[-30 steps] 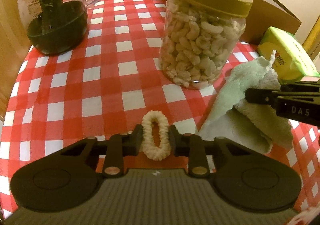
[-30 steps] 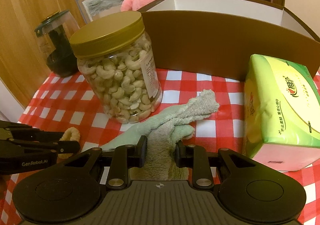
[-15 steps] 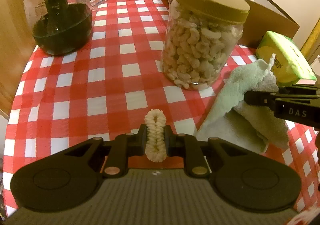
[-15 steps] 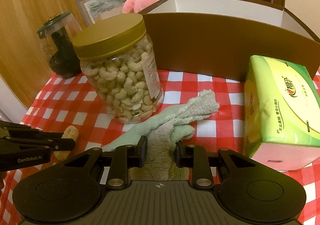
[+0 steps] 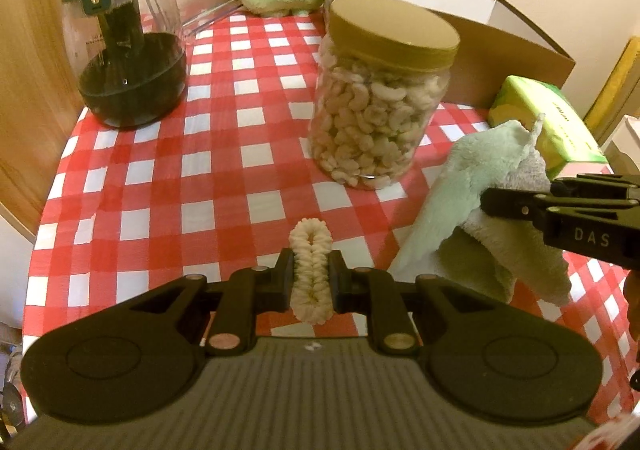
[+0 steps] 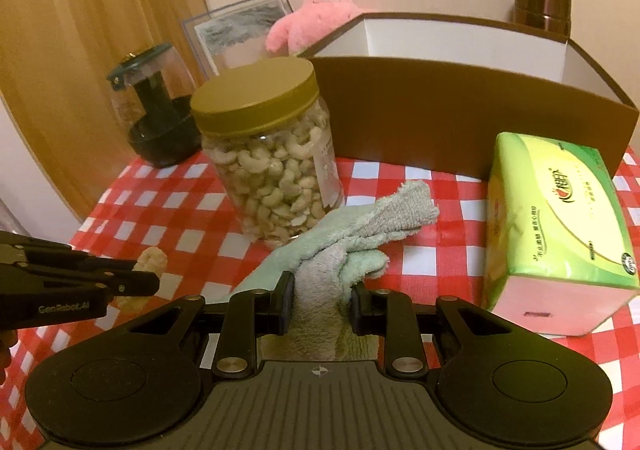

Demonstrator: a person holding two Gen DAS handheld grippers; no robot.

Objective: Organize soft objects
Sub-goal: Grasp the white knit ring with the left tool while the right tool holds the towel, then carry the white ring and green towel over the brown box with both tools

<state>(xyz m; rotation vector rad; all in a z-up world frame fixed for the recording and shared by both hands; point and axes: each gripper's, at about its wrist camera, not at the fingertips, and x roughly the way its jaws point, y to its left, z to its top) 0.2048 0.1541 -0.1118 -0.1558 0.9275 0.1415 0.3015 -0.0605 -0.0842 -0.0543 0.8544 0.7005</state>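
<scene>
My left gripper (image 5: 311,282) is shut on a cream scrunchie (image 5: 310,270), squeezed flat and held above the red checked tablecloth (image 5: 224,186). The scrunchie also shows in the right wrist view (image 6: 151,262). My right gripper (image 6: 320,296) is shut on a pale green towel (image 6: 360,234), lifted off the cloth; the towel also shows in the left wrist view (image 5: 480,194). A pink plush star (image 6: 320,18) sits at the back. A brown open box (image 6: 460,114) stands behind the towel.
A cashew jar with a gold lid (image 6: 272,162) stands mid-table, close to the towel. A glass pot with dark contents (image 5: 124,62) is at the back left. A green tissue pack (image 6: 560,234) lies at the right. A framed picture (image 6: 236,30) leans on the wall.
My left gripper closed on the scrunchie, squeezing it flat, and lifted it. Both grippers have risen with their loads; the right one still holds the towel.
</scene>
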